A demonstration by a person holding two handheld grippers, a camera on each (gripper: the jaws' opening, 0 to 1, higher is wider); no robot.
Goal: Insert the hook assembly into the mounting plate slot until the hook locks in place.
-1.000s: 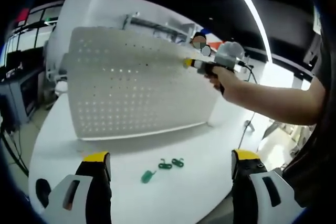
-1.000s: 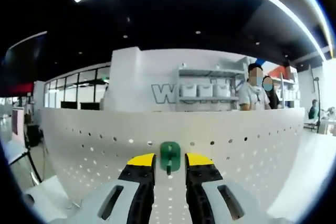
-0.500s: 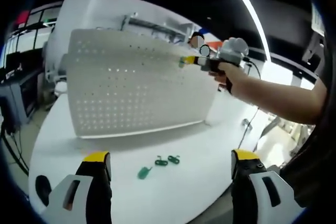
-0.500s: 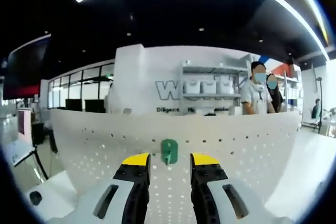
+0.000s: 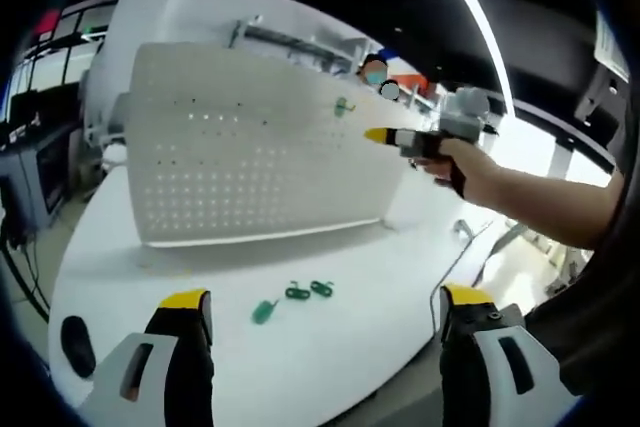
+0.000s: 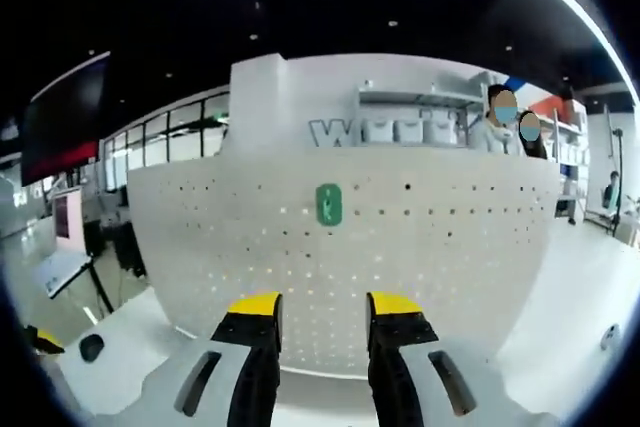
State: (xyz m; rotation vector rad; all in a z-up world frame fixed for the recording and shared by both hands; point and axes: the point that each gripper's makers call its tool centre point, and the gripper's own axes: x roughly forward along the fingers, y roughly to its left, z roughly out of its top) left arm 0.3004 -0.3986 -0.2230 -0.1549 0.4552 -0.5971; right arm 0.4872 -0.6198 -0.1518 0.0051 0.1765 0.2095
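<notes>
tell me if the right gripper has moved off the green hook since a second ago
Yes. The right gripper has pulled back from the white perforated mounting plate, leaving the small green plastic hook on it; its jaws are empty.

hook's (image 5: 344, 106) seating in the pegboard (image 5: 250, 147) too small

Green hook (image 5: 344, 105) on pegboard (image 5: 250, 147)

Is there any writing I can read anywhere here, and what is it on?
"W": a large letter on the white back wall behind the pegboard, right gripper view; the letters after it are hidden behind a shelf of white boxes.
Nothing readable shows on the pegboard, the green hook or the tongs.
</notes>
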